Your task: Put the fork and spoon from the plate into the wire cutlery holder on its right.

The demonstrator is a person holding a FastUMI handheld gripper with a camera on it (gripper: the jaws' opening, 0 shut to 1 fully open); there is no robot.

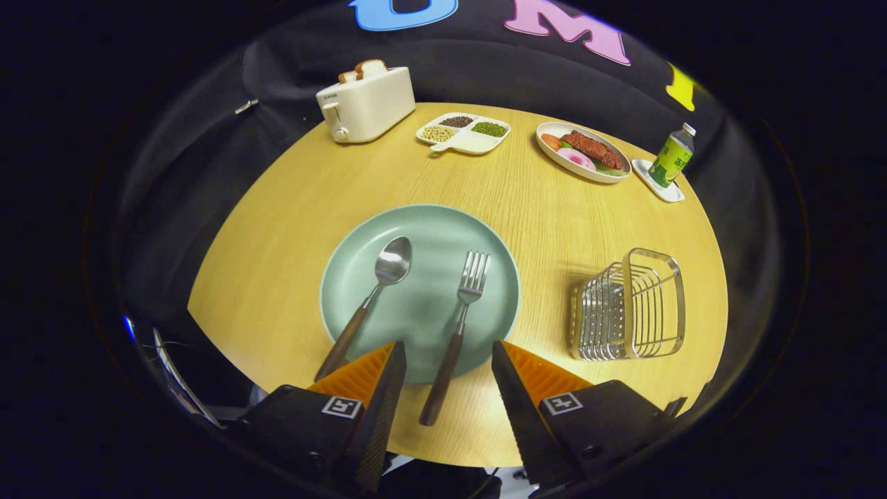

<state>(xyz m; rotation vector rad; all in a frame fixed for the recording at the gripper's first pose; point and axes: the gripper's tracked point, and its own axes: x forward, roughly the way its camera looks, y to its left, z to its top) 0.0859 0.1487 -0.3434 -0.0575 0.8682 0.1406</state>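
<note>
Two utensils on plate [360, 239]: spoon [378, 291] at 9 o'clock, fork [457, 326] at 6. Gripper [448, 360] open, empty, fingers straddling fork handle. Risk: slim handle may slip or pivot; wire cutlery holder [630, 305], 3 o'clock, could tip.

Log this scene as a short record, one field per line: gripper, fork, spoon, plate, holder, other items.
gripper: gripper open, fingers apart above the near table edge, touching nothing
fork: fork on the plate, its handle reaching off the near rim into the gap between the fingers
spoon: spoon on the plate, left of the fork, handle over the near-left rim
plate: plate just ahead of the fingers
holder: wire holder right of the plate, nothing visible in it
other items: toaster, divided dish, food plate, bottle at the far side
</note>
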